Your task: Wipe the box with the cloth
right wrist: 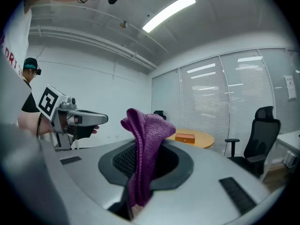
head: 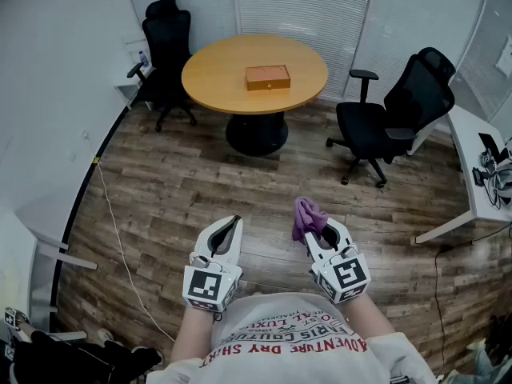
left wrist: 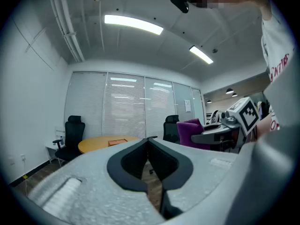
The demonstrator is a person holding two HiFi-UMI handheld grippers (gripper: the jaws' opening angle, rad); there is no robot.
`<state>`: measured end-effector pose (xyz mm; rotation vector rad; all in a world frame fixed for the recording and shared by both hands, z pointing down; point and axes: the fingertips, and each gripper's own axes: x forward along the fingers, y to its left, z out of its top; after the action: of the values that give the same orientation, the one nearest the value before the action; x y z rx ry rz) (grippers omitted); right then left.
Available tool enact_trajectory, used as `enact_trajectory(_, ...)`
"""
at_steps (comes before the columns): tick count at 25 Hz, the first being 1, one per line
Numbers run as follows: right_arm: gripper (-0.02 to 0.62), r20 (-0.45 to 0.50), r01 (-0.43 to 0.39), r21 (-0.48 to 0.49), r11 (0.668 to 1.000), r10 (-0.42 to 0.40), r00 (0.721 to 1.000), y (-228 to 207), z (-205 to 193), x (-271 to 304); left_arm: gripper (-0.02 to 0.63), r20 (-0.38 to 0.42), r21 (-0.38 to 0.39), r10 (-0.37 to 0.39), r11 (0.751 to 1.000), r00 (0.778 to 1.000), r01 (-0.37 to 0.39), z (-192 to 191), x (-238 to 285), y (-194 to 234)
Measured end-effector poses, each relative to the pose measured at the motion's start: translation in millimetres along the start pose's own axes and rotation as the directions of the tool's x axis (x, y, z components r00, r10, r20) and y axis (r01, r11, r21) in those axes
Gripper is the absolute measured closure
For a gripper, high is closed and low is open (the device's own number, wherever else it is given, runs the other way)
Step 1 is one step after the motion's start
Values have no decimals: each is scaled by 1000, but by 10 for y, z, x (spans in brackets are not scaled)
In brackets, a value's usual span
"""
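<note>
My right gripper (head: 320, 232) pinches the purple cloth (head: 306, 213); my left gripper (head: 230, 226) is closed on nothing. The orange box (head: 267, 77) sits mid-tabletop (head: 212, 74). My shirt (head: 296, 344) reads "ADVENTURE".

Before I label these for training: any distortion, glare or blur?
Head view: sharp, evenly lit, walls bowed at the edges. Left gripper view: round dark vignette, ceiling light blown out, foreground soft. Right gripper view: same vignette, cloth crisp, box tiny.
</note>
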<state>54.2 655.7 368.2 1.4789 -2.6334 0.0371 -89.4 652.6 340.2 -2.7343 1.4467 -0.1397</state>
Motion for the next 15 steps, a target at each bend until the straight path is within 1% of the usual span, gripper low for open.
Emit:
enact_trajectory(7, 522, -23, 11, 7, 1000, -11, 1000, 9, -45, 11, 597, -15, -18, 6, 1000, 1000, -6, -37, -5, 44)
enact_trajectory(10, 522, -31, 20, 14, 1000, -19, 999, 90, -86, 32, 597, -9, -46, 1, 999, 1000, -1, -81, -73, 107)
enact_trajectory(12, 522, -36, 46, 33, 998, -44, 998, 107, -119, 58, 597, -10, -52, 0, 999, 1000, -1, -114, -104, 162)
enact_trajectory(15, 520, -69, 103, 68, 992, -99, 993, 101, -214, 121, 597, -35, -32, 4, 999, 999, -5, -208, -139, 267)
